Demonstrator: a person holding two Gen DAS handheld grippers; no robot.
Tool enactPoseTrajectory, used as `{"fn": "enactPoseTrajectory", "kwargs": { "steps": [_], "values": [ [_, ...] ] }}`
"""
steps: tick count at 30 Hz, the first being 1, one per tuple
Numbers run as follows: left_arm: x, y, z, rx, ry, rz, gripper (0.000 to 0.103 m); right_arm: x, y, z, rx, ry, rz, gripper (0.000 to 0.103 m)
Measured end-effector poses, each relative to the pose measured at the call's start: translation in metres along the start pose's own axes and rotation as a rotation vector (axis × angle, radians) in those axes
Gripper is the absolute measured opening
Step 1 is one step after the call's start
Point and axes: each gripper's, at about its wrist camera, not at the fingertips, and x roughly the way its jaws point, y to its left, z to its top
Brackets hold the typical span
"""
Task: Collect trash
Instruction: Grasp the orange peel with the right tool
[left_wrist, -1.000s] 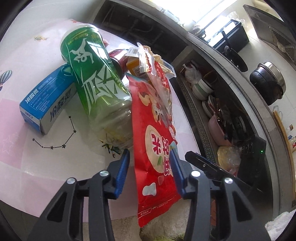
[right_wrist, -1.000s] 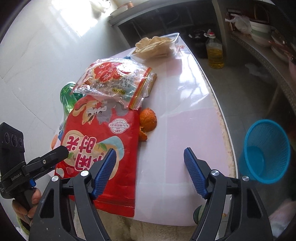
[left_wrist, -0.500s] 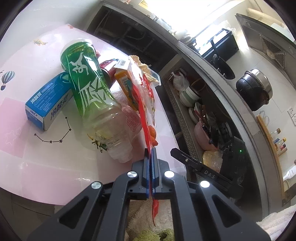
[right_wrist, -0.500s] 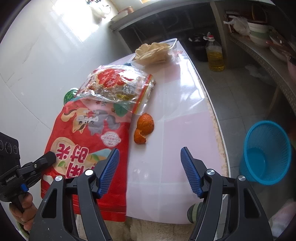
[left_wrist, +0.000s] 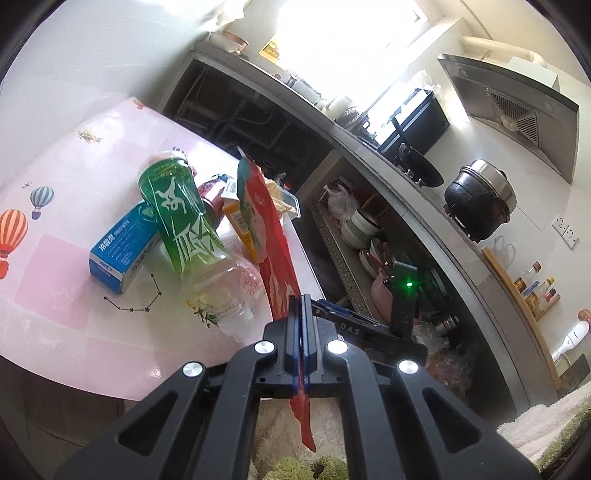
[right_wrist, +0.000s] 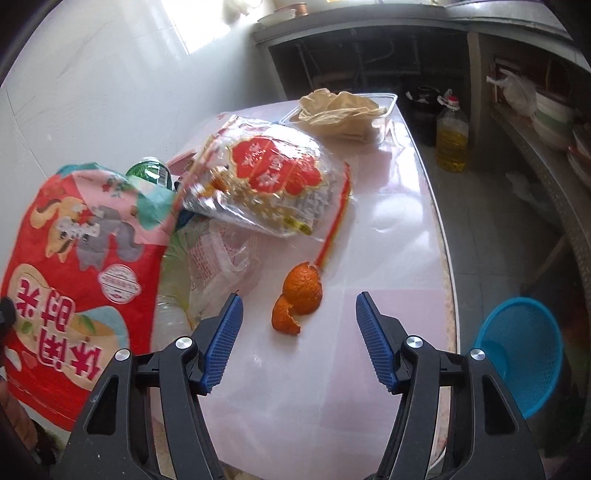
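Note:
My left gripper (left_wrist: 301, 317) is shut on a red snack bag (left_wrist: 271, 240), which I see edge-on, lifted off the table. In the right wrist view the same red snack bag (right_wrist: 77, 269) hangs at the left. My right gripper (right_wrist: 299, 325) is open and empty, just short of an orange peel (right_wrist: 299, 295) on the pink table (right_wrist: 332, 387). A green plastic bottle (left_wrist: 184, 229) lies on the table beside a blue box (left_wrist: 122, 251). A clear bag with a red label (right_wrist: 266, 184) lies behind the peel.
A blue waste basket (right_wrist: 521, 354) stands on the floor right of the table. A clear tray of flatbread (right_wrist: 343, 110) sits at the table's far end. An oil bottle (right_wrist: 452, 136) stands on the floor. Shelves with bowls (left_wrist: 362, 225) run along the right.
My left gripper has closed on the red snack bag and raised it off the table, turning it on edge. My right gripper has moved forward toward the orange peel.

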Motion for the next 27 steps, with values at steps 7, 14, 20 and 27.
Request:
{"fn": "enactPoseTrajectory", "kwargs": {
  "steps": [7,14,20,27],
  "values": [
    [-0.019,-0.006,0.011,0.035,-0.083,-0.02,0.0,0.023,0.011,-0.005,-0.053,0.048,-0.049,0.031],
    [-0.016,-0.005,0.016,0.035,-0.089,-0.025,0.0,0.023,0.011,-0.01,-0.037,0.061,-0.039,0.01],
    [-0.015,-0.01,0.018,0.048,-0.099,-0.038,0.0,0.007,0.005,-0.017,0.034,0.066,0.004,0.008],
    [-0.004,-0.033,0.026,0.113,-0.083,-0.119,0.0,-0.038,-0.015,-0.03,0.163,0.002,0.023,0.008]
  ]
}}
